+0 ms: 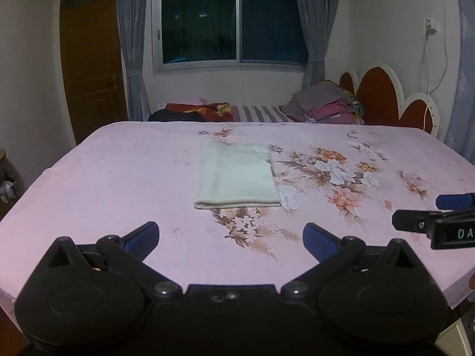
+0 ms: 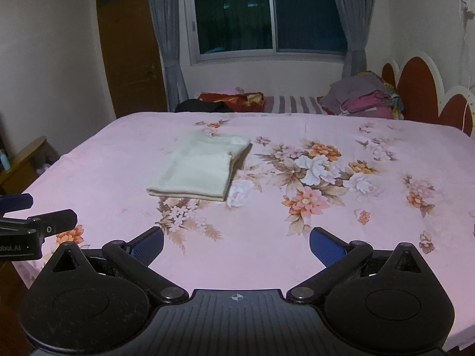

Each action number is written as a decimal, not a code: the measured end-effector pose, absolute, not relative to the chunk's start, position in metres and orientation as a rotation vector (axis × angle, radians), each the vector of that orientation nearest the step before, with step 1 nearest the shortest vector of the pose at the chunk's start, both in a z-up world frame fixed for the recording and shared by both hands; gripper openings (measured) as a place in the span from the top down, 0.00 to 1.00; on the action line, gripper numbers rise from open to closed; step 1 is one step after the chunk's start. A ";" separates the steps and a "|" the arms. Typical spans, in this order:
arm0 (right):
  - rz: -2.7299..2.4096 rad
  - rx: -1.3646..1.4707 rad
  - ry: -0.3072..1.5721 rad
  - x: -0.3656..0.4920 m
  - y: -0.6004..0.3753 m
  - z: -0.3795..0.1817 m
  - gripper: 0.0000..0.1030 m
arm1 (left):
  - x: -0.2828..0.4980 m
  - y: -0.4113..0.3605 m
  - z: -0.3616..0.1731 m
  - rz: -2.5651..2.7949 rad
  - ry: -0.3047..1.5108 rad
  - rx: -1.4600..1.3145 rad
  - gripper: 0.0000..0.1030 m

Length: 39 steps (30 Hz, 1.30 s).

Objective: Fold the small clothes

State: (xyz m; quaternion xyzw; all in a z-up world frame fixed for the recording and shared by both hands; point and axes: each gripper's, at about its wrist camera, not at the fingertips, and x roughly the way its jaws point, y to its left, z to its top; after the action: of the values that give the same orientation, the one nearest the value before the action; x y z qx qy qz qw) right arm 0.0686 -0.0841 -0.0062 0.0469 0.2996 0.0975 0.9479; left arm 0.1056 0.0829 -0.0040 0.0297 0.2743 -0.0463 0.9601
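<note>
In the left wrist view, the left gripper (image 1: 231, 238) fills the bottom of the frame with its blue-padded jaws spread wide and nothing between them, held above the near edge of the pink floral bedsheet (image 1: 118, 184). The folded cream cloth (image 1: 237, 178) lies flat in the middle of the frame, well apart from the fingertips. At the right edge the right gripper (image 1: 427, 210) pokes in sideways, its jaws also parted. A pile of clothes (image 1: 323, 103) sits in the upper right, by the red headboard (image 1: 377, 95). In the right wrist view, the right gripper (image 2: 236, 244) spans the bottom, jaws wide apart and empty over the sheet (image 2: 297, 255). The cream cloth (image 2: 202, 169) rests left of centre, beside the printed flowers. The left gripper (image 2: 35, 210) enters at the lower left edge, with its jaws apart.
</note>
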 end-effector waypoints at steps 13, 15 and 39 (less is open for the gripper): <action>0.202 0.082 0.602 0.067 -0.080 -0.003 0.00 | 0.103 0.087 -0.002 -0.097 0.544 0.064 0.00; 0.204 0.081 0.599 0.068 -0.080 -0.003 0.00 | 0.102 0.087 -0.001 -0.094 0.545 0.065 0.00; 0.200 0.083 0.600 0.068 -0.084 -0.004 0.00 | 0.105 0.083 -0.001 -0.106 0.547 0.078 0.00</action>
State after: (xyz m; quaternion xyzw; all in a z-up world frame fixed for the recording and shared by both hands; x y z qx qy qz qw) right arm 0.0677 -0.0840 -0.0038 0.0409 0.2950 0.0981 0.9496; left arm 0.1049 0.0825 -0.0007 0.0383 0.2698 -0.0524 0.9607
